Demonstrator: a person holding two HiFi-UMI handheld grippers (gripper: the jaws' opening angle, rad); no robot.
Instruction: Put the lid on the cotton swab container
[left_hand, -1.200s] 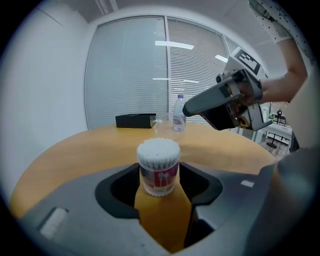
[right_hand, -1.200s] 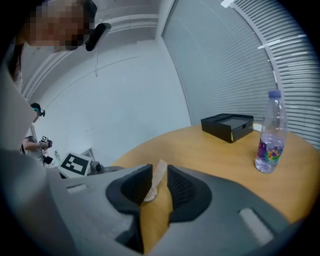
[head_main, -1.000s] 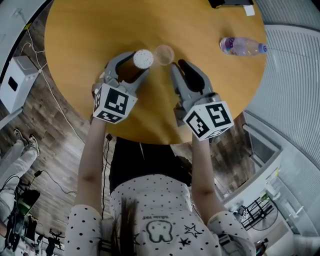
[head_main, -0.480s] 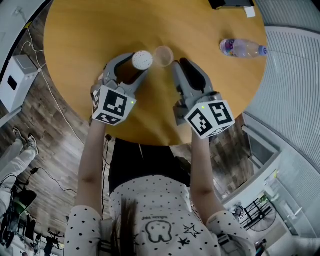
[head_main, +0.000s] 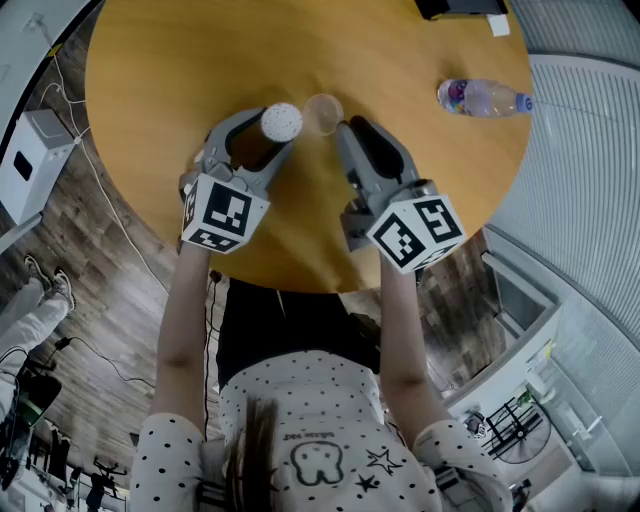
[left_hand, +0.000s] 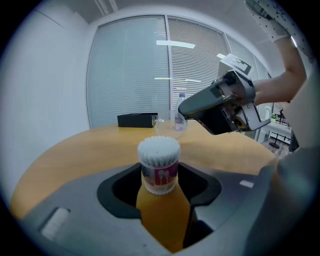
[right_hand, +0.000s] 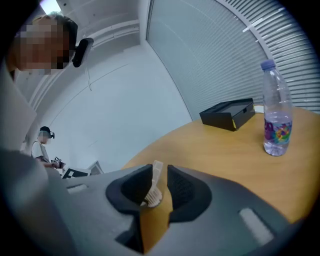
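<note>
The cotton swab container (head_main: 281, 122) is a small round tub packed with white swab heads (left_hand: 158, 149), with a pink label. It stands upright on the round wooden table (head_main: 170, 60), and my left gripper (head_main: 264, 137) is shut on its sides. The clear lid (head_main: 323, 112) sits just right of the container, apart from it. My right gripper (head_main: 350, 129) is shut on the lid's rim, and in the right gripper view the lid (right_hand: 155, 176) shows edge-on between the jaws. From the left gripper view the lid (left_hand: 166, 123) hangs beyond the container, at the right gripper's tip.
A plastic water bottle (head_main: 482, 96) lies at the table's right edge in the head view. A black box (head_main: 458, 6) and a white card sit at the far edge. The table's near rim (head_main: 300, 280) is close under both grippers.
Both grippers have drifted slightly left with what they hold. The lid stays just right of the container.
</note>
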